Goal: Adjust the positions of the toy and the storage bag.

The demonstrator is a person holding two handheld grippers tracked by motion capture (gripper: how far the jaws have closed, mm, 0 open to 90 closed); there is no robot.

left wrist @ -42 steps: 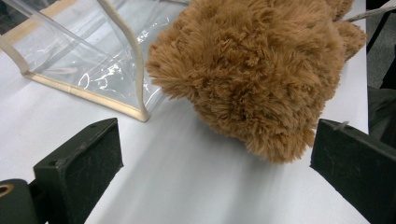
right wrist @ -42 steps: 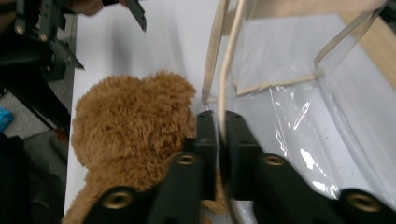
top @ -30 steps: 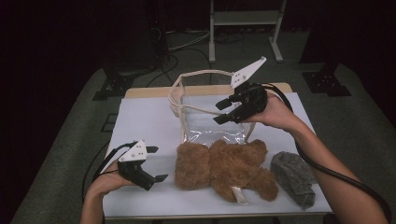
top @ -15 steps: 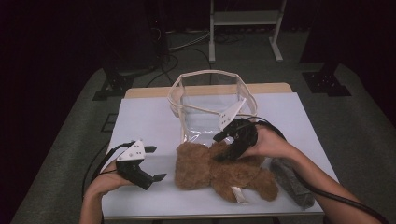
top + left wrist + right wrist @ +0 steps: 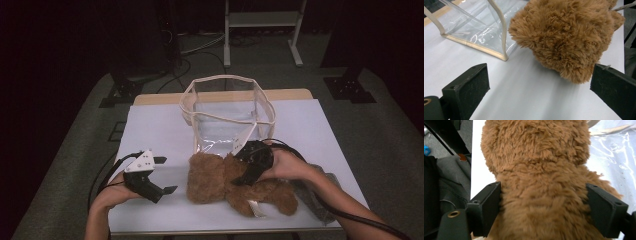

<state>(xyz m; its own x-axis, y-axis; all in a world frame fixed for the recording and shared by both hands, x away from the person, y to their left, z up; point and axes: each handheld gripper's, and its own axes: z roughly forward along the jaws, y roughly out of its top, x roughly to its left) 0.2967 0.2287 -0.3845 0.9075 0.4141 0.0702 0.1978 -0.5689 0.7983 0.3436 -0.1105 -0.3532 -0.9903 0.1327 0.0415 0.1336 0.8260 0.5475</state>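
Observation:
A brown plush bear (image 5: 215, 177) lies on the white table (image 5: 160, 125), just in front of a clear plastic bag (image 5: 227, 112) with cream trim. My right gripper (image 5: 239, 167) has come down onto the bear's middle. Its jaws have just been opening and now straddle the furry body (image 5: 541, 170), with a pad at each side of it; right gripper (image 5: 544, 192). My left gripper (image 5: 167, 174) rests on the table left of the bear, open, with nothing between its fingers. From the left gripper (image 5: 539, 75), the bear (image 5: 564, 32) and the bag (image 5: 474, 27) lie ahead.
A grey cloth thing (image 5: 320, 195) lies at the table's right front, partly under the right forearm, and shows as grey fabric (image 5: 451, 182) beside the bear. A white metal stand (image 5: 260, 20) is on the floor beyond the table. Cables trail from both grippers.
My right gripper has dropped from beside the bag's rim toward me onto the bear, and its jaws have spread wider. The left gripper has stayed put.

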